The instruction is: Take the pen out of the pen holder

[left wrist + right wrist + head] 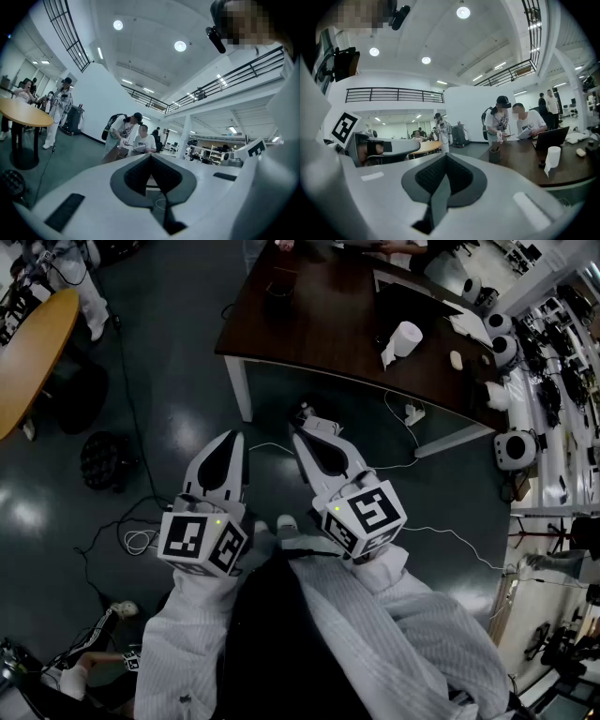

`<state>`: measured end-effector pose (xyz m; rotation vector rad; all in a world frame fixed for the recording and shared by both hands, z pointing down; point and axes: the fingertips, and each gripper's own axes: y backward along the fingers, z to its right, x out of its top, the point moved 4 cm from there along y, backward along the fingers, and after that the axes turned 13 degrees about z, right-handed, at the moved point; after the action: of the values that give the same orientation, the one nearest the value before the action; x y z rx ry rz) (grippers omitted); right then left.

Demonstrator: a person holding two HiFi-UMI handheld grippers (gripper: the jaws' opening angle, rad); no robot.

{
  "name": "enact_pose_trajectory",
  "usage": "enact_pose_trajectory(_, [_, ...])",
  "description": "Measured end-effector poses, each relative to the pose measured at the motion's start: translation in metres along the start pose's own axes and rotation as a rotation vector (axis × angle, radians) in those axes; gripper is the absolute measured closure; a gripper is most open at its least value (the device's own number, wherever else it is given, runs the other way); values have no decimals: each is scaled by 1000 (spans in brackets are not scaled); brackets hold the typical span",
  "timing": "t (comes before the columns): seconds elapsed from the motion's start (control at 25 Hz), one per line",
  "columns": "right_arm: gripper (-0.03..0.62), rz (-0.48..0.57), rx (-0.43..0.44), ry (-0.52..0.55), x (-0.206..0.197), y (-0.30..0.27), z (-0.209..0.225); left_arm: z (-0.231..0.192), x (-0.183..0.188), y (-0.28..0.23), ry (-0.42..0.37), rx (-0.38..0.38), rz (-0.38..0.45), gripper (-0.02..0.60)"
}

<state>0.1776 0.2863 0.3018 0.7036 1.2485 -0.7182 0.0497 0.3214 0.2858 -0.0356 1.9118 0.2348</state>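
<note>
Two people (513, 123) are at the far side of the dark desk (319, 324), right behind the pen holder (494, 155). The holder sits on the desktop, centre-right in the right gripper view, with the pen (497, 149) still sticking up out of it, too small for detail. A laptop (551, 137) and a paper roll (405, 337) are on the same desk, to the right of the holder. A round wooden table (28, 352) is at upper left in the head view, and cables (441, 535) trail over the grey floor (169, 381). Only floor lies between the claws and the desk. The left gripper (234, 439) and right gripper (302, 442) are side by side at frame centre, roughly level, aimed toward the desk and well apart from it, with white sleeves (187, 634) behind them. Both claws are pressed together with nothing pinched.
</note>
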Motion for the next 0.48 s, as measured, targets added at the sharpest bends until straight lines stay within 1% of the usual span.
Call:
enact_pose_trajectory(0.2, [592, -3, 6, -2, 1, 1, 2, 5, -1, -2, 2, 6, -21, 577])
enact_pose_trajectory(0.48, [592, -2, 25, -6, 0, 3, 6, 9, -5, -7, 4, 15, -8, 577])
